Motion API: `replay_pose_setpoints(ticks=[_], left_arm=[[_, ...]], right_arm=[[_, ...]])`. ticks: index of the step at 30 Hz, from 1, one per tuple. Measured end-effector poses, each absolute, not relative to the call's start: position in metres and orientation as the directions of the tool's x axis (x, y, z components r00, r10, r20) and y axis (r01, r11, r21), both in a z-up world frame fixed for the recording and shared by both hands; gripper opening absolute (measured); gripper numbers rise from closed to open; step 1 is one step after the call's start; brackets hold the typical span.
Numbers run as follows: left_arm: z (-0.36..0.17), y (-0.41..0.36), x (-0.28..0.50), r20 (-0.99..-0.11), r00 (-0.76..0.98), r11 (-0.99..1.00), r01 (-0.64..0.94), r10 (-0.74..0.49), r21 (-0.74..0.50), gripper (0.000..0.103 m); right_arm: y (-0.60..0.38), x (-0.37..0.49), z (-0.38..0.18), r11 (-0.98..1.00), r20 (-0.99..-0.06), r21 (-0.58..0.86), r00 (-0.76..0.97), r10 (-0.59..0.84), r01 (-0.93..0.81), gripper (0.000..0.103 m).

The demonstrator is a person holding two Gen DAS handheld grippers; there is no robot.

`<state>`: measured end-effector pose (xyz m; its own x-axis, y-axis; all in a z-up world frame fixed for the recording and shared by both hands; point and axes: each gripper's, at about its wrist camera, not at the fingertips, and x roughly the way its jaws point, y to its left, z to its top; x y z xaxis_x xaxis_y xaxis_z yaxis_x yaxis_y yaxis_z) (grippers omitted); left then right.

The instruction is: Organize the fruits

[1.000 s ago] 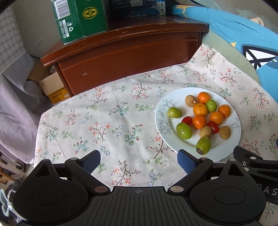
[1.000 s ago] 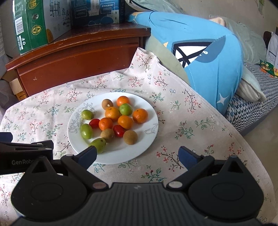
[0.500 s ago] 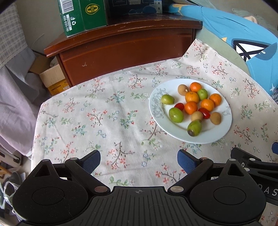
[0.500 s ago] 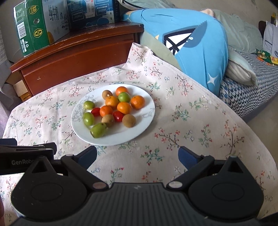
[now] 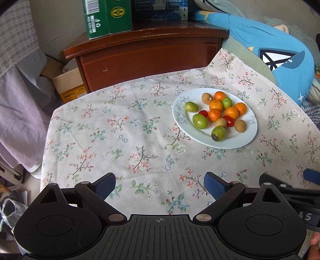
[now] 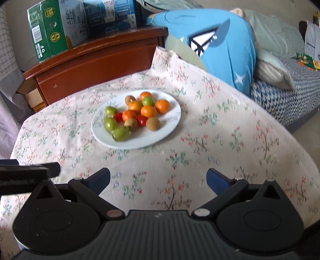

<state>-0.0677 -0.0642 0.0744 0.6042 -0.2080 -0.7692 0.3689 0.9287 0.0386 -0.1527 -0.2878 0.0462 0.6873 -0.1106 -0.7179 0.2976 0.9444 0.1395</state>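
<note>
Claws (image 5: 160,187) gape over floral tablecloth (image 5: 124,140) beside wooden cabinet (image 5: 146,50).

Between you and the white round plate (image 5: 245,141) heaped with small fruits, the flowered tablecloth (image 5: 124,130) lies bare, and its whole left half gives open passage. Beyond the far edge, the dark wooden cabinet (image 5: 148,54) blocks the way, with a green carton (image 5: 108,18) on top. At the far right, the blue plush cushion (image 6: 224,50) crowds the cloth's corner.
</note>
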Motion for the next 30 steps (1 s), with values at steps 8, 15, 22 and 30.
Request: replay_pose_setpoints(ticks=[8,15,22,30], left_arm=[[0.08,-0.032,-0.079,-0.76,0.619,0.945,0.328,-0.198,0.021,0.097],[0.075,-0.011,-0.081,-0.773,0.608,0.955,0.297,-0.182,0.01,0.097],[0.066,-0.003,-0.077,-0.788,0.594,0.961,0.277,-0.163,0.01,0.097],[0.053,-0.003,-0.074,-0.804,0.578,0.963,0.269,-0.14,0.025,0.097]], right_arm=[[-0.266,-0.178,0.028,0.95,-0.752,0.133,0.653,-0.089,0.283,0.102],[-0.237,-0.182,0.016,0.973,-0.752,0.085,0.655,-0.08,0.216,0.102],[-0.235,-0.159,0.0,0.965,-0.76,0.07,0.641,-0.112,0.252,0.102],[-0.238,-0.134,-0.012,0.948,-0.744,0.068,0.649,-0.16,0.312,0.102]])
